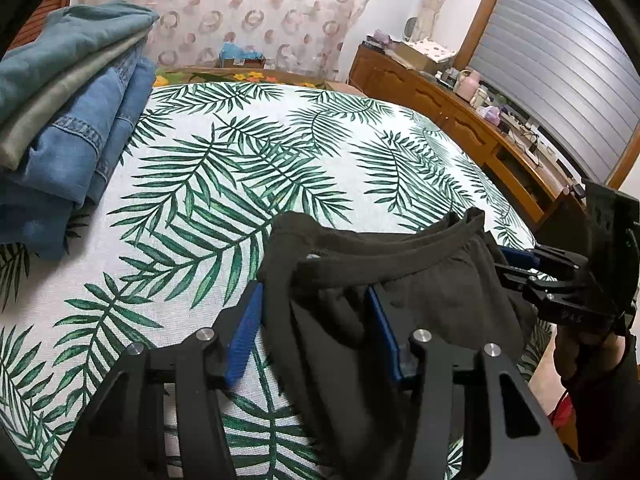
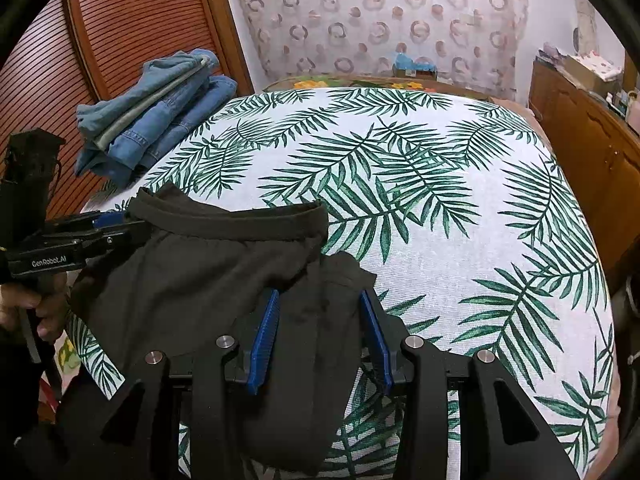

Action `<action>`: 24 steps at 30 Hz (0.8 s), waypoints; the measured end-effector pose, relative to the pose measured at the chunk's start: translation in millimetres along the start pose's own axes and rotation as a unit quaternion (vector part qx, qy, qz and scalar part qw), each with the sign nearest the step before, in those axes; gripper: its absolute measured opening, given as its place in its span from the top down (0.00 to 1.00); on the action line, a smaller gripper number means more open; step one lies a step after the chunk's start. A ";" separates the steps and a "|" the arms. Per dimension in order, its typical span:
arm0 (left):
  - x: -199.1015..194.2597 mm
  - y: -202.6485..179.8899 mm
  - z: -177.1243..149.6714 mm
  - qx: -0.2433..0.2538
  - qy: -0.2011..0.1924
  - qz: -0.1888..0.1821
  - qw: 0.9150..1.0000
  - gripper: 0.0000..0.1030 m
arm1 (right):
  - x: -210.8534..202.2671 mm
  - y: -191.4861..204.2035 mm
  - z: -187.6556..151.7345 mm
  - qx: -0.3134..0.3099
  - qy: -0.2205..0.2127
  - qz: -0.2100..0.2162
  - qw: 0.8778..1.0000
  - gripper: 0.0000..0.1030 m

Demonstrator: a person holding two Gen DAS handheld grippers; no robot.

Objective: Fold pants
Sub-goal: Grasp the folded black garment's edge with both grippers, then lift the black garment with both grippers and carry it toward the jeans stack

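Observation:
Black pants (image 1: 420, 272) lie bunched at the near edge of the bed, waistband (image 2: 240, 222) toward the far side. My left gripper (image 1: 315, 292) has the cloth filling the gap between its blue pads (image 1: 244, 336), at the waistband's left end. From the right wrist view the left gripper (image 2: 132, 222) comes in from the left, pinching that corner. My right gripper (image 2: 319, 294) is shut on a fold of the pants (image 2: 200, 272) near the waistband's right end. In the left wrist view the right gripper (image 1: 504, 260) reaches in from the right.
The bed (image 1: 240, 160) carries a palm-leaf sheet (image 2: 440, 200). A pile of folded jeans and teal clothes (image 1: 72, 120) (image 2: 160, 108) sits at its far left. A wooden cabinet (image 1: 460, 120) runs along the right, a louvred wooden door (image 2: 120, 40) on the left. A hand (image 2: 24, 304) holds the left gripper.

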State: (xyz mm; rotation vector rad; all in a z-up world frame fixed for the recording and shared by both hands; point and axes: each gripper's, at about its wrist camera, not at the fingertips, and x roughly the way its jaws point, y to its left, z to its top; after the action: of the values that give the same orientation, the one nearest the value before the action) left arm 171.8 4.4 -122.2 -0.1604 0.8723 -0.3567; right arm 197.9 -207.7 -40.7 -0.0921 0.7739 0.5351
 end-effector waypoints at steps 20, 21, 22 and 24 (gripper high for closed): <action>-40.0 -24.7 -6.0 0.040 -0.069 -0.005 0.997 0.84 | -23.8 13.2 -3.8 -0.020 -0.041 0.024 0.999 0.91; -42.5 -26.3 -5.4 0.042 -0.071 -0.004 0.997 0.84 | -27.0 14.3 -3.8 -0.021 -0.045 0.025 0.998 0.91; -45.8 -27.8 -4.9 0.043 -0.076 -0.003 0.996 0.84 | -30.1 14.7 -3.9 -0.021 -0.050 0.025 0.998 0.91; -53.7 -31.2 -3.1 0.045 -0.086 -0.006 0.995 0.84 | -36.1 15.9 -3.5 -0.023 -0.058 0.026 0.998 0.91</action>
State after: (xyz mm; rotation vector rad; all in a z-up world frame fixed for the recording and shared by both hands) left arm 130.3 -4.7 -76.8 -0.1111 0.6852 -0.3866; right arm 166.5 -210.3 -16.6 -0.0827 0.6525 0.6032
